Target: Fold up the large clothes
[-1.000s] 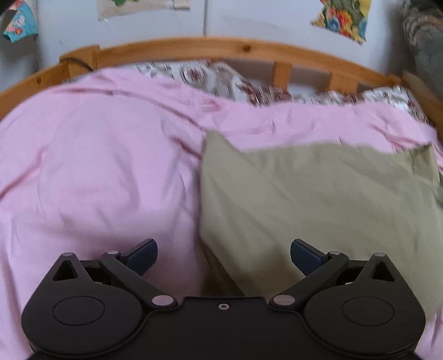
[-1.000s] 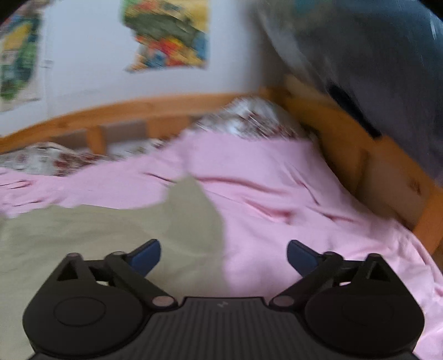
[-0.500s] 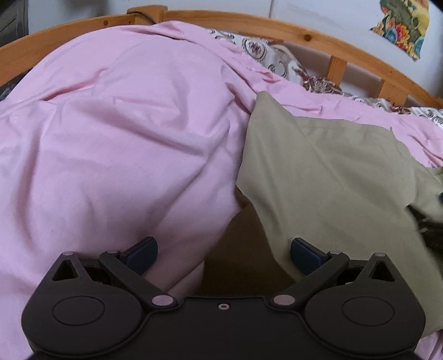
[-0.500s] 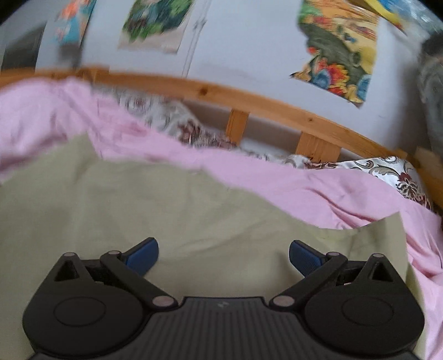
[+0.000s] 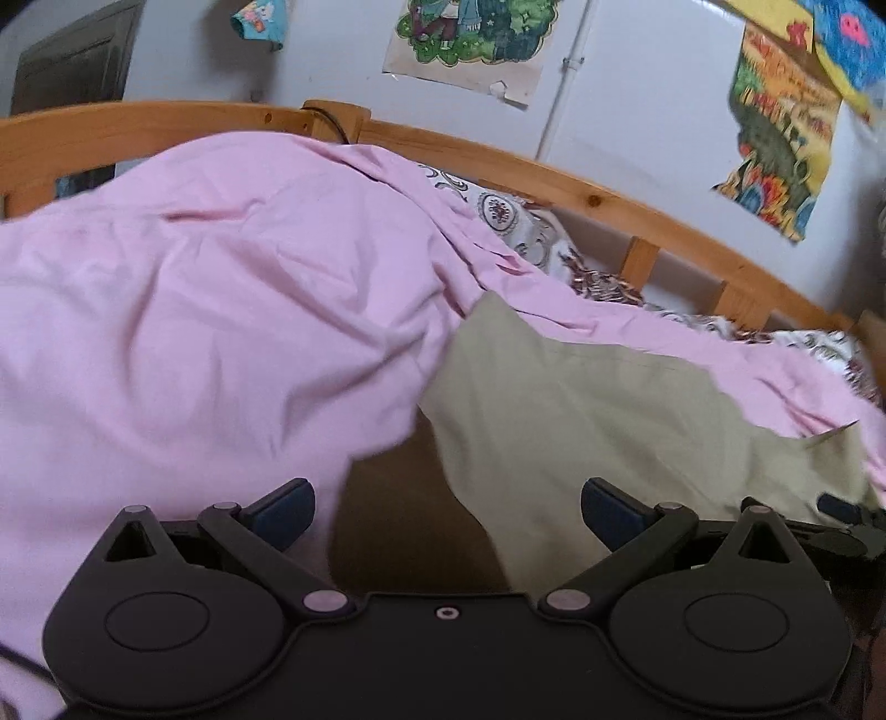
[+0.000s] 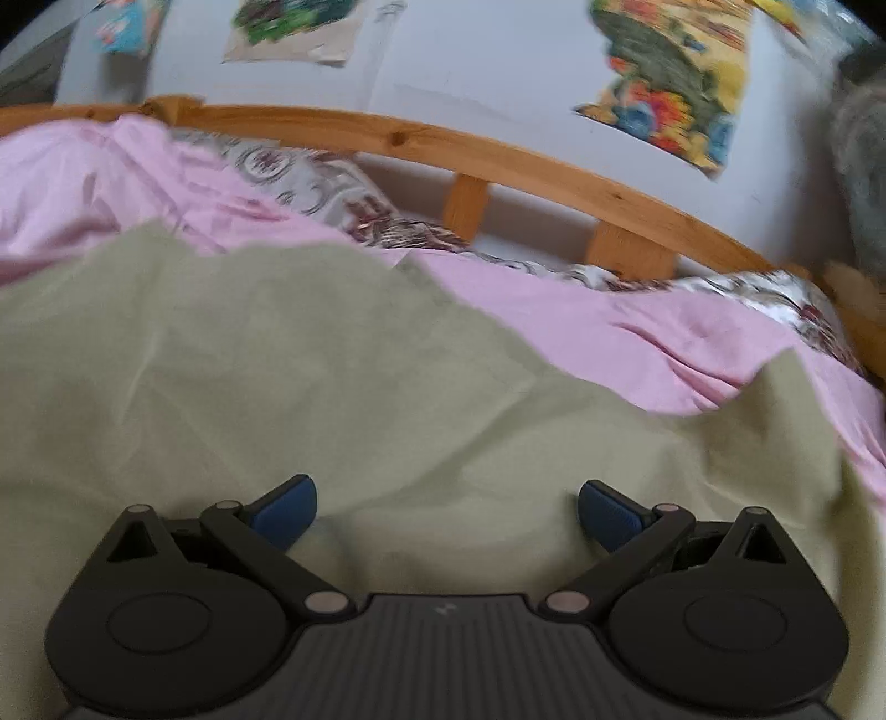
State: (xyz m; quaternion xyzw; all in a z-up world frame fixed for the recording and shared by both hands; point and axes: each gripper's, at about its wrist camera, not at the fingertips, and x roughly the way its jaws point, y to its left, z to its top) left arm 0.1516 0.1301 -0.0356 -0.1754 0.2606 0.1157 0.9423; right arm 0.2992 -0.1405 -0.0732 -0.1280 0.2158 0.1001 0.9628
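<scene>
Olive cloth [image 6: 310, 387] is lying ahead of the R gripper [image 6: 446, 504] and right of the L gripper [image 5: 446, 507], both gaping, holding nothing. Risk: pinching pink duvet [image 5: 210, 332] w/ the edge, dragging both.

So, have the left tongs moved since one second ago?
Yes. In the left wrist view the wooden bed rail now sits lower and wall posters appear above it, so the open left tongs tilted upward, still over the olive garment.
</scene>
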